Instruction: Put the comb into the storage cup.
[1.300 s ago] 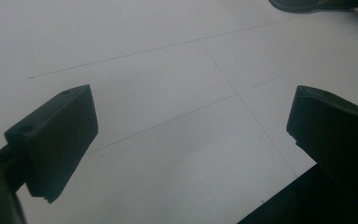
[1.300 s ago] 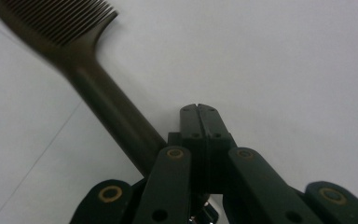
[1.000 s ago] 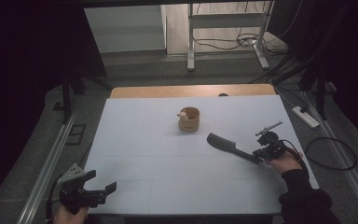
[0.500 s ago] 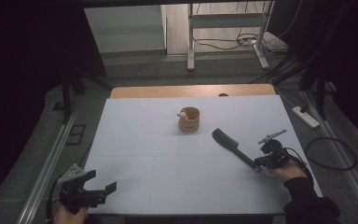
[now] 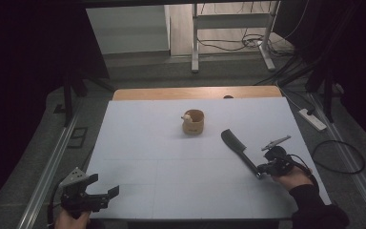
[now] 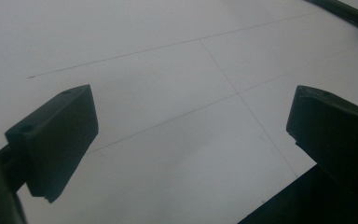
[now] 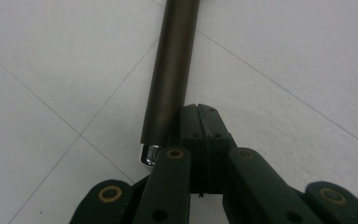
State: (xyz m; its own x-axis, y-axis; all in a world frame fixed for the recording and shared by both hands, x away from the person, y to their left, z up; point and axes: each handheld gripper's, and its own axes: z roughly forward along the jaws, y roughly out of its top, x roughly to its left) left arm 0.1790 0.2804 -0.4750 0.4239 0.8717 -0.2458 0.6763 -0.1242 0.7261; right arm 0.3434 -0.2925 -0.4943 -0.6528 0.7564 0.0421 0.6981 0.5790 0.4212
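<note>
A black brush point(image 5: 236, 148) with a long dark handle point(image 7: 175, 70) lies on the white table point(image 5: 147, 143), right of centre, its head pointing away from me. My right gripper point(image 5: 262, 171) is at the near end of the handle. In the right gripper view its jaws point(image 7: 204, 112) are pressed together with nothing between them, and the handle lies against their left side. My left gripper point(image 5: 106, 185) hovers over the table's near left corner, jaws wide apart point(image 6: 191, 121) over bare table. A small wooden cup point(image 5: 193, 121) with something pale on its rim stands mid-table.
A wooden strip point(image 5: 195, 93) borders the table's far edge. On the floor to the right lie a white power strip point(image 5: 312, 119) and a looped cable point(image 5: 338, 157). A metal rail point(image 5: 47, 167) runs along the left side.
The right gripper has shifted right and toward me, and the brush has moved right with it, its handle now angled more toward me. The left gripper has stayed put.
</note>
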